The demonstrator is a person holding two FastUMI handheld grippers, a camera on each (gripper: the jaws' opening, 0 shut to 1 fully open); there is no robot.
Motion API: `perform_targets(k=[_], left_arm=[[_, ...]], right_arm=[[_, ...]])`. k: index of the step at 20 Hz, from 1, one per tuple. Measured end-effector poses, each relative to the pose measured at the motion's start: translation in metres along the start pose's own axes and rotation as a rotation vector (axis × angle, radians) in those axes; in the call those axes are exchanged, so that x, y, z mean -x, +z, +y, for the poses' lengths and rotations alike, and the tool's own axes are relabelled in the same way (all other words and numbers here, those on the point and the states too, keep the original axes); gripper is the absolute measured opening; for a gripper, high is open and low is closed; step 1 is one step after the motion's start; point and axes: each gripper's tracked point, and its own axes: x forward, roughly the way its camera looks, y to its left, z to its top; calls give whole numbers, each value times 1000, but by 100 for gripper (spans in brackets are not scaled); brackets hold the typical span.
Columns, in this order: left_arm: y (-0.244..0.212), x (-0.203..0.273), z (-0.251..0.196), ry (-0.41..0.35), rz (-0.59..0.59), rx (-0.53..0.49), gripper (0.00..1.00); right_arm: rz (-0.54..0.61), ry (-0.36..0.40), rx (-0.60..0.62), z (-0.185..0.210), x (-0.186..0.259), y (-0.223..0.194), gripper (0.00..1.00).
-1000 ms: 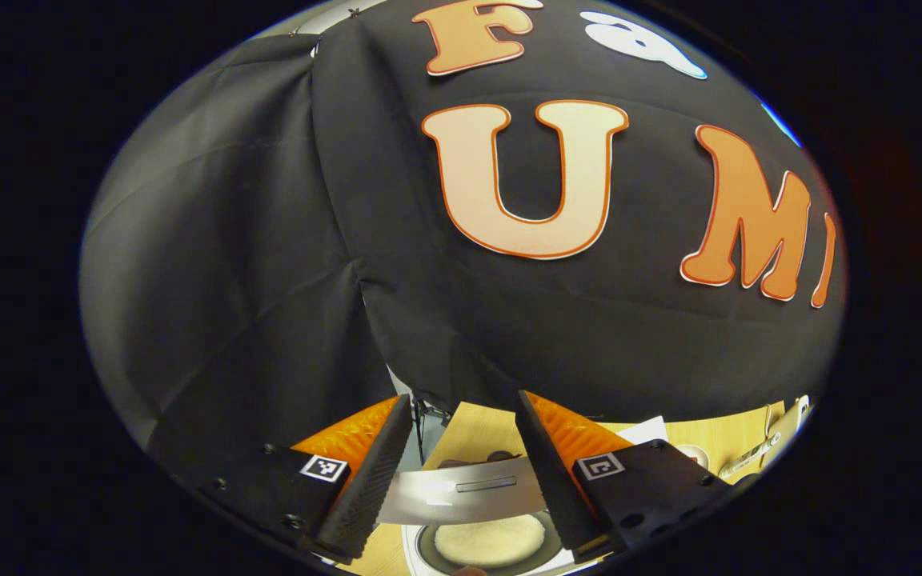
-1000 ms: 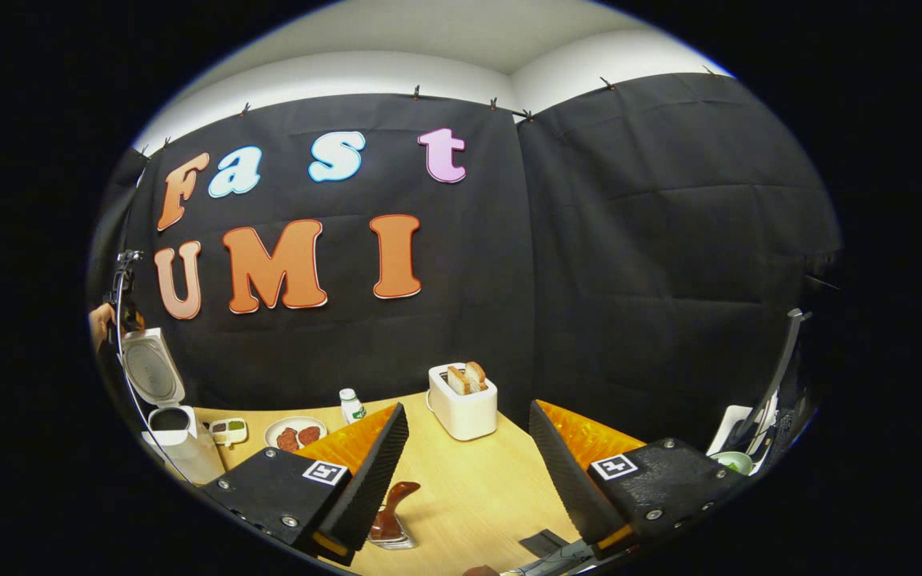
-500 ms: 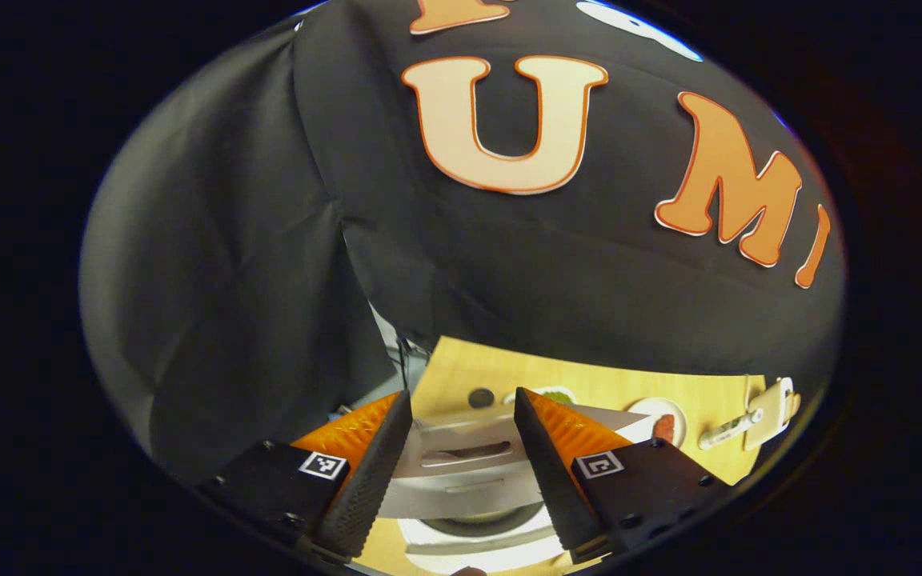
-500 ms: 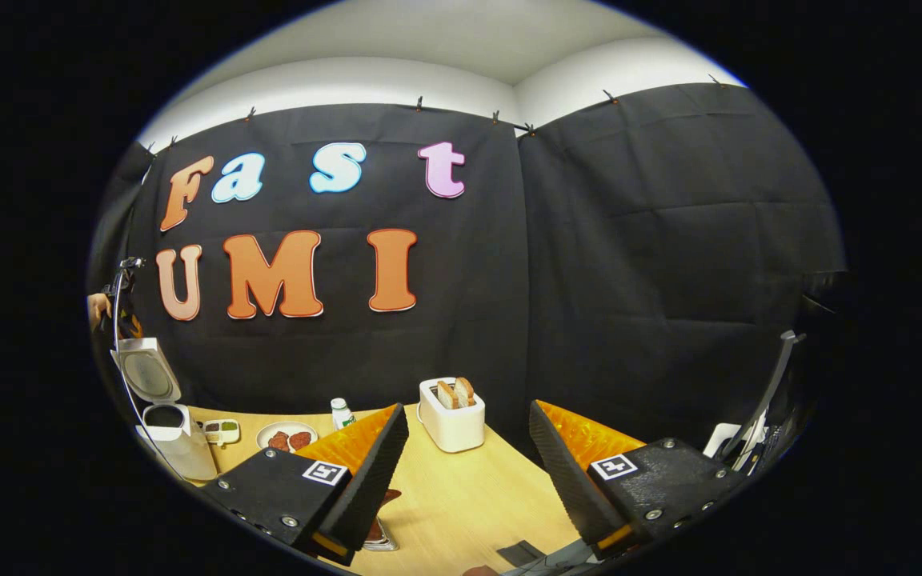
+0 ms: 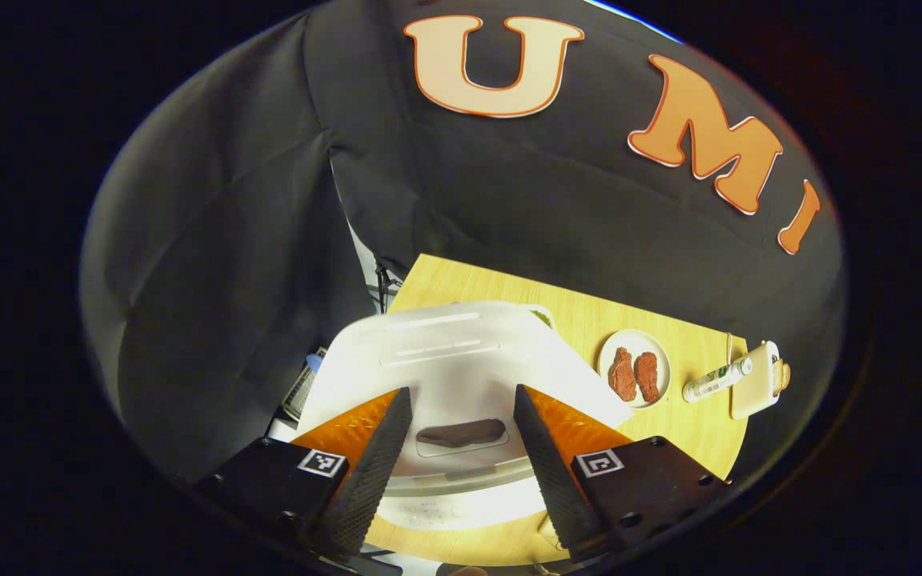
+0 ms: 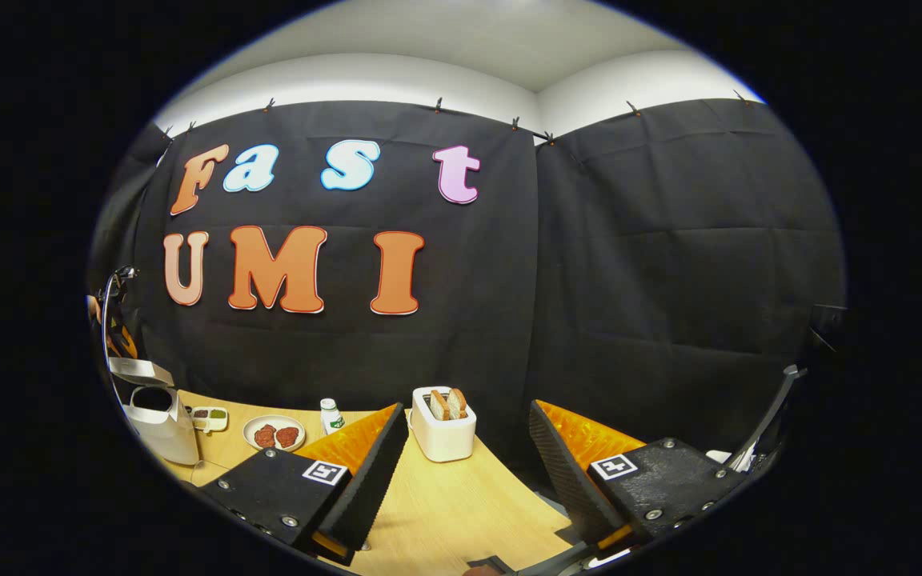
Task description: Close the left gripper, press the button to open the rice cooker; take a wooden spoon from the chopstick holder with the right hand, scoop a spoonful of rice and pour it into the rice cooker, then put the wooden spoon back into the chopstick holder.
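left gripper view: left gripper [image 5: 457,436] fingers apart | rice cooker [image 5: 461,376] lid blurred | right gripper [image 6: 469,452] fingers apart

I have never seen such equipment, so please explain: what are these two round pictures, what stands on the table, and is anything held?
There is no robot arm here. A person holds a two-finger tool in each hand, and a camera rides on each tool. The left gripper view looks down between the left gripper fingers onto the white rice cooker, whose lid is partly lowered in the right gripper view. The right gripper looks across the wooden table. On the table stand a toaster with bread, a small bottle and a plate of meat. Both pairs of fingers are open and hold nothing.
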Motion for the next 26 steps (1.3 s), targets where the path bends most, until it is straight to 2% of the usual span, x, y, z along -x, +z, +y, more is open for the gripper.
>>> perform_targets(k=[12, 19, 20, 23, 26], left_arm=[[-106, -37, -10, 64, 159, 16, 89], [-97, -44, -17, 89, 140, 15, 94], [-97, -45, -19, 94, 137, 23, 91], [-93, -46, -18, 103, 115, 49, 98], [-89, -49, -18, 103, 75, 49, 98]], right_arm=[[-2, 112, -13, 33, -23, -6, 95], [9, 159, -34, 48, -31, -13, 95], [13, 166, -37, 50, -32, -16, 95], [15, 177, -51, 56, -36, -19, 95], [27, 206, -67, 70, -41, -24, 95]])
